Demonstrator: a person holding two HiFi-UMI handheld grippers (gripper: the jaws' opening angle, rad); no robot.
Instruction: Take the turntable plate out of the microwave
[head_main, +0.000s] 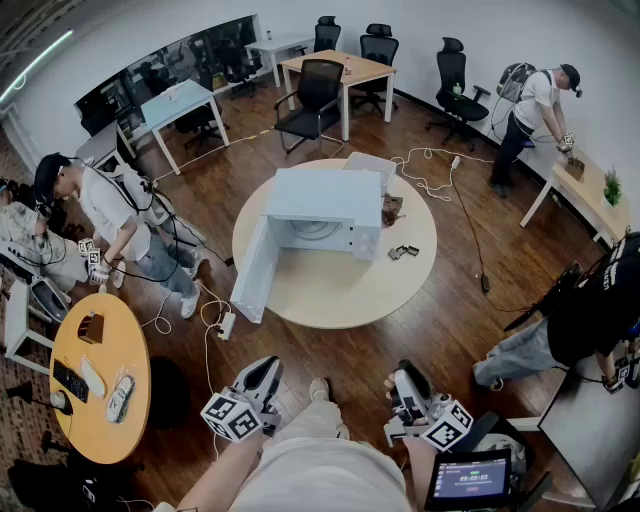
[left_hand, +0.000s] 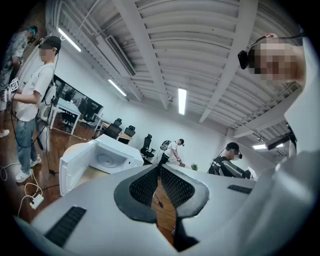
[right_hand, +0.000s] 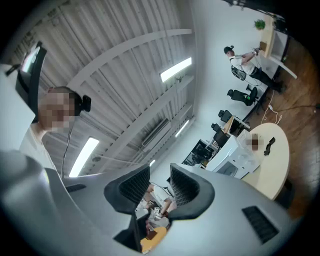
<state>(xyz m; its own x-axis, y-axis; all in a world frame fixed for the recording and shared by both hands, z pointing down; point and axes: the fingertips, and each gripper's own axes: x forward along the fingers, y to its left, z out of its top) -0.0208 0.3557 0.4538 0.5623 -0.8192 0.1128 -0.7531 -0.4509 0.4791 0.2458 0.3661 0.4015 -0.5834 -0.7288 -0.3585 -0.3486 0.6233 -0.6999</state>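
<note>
Holds left claw (head_main: 268, 364) pressed together, right claw (head_main: 407, 374) apart and empty. Must reach toward 12 o'clock, well ahead, for plate (head_main: 318, 231) lying flat inside open microwave (head_main: 325, 196) on table (head_main: 330, 295); looks nearer left claw.

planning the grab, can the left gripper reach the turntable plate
Not yet, probably: microwave door open, turntable plate exposed, but the shut left gripper is held well short of the table.
</note>
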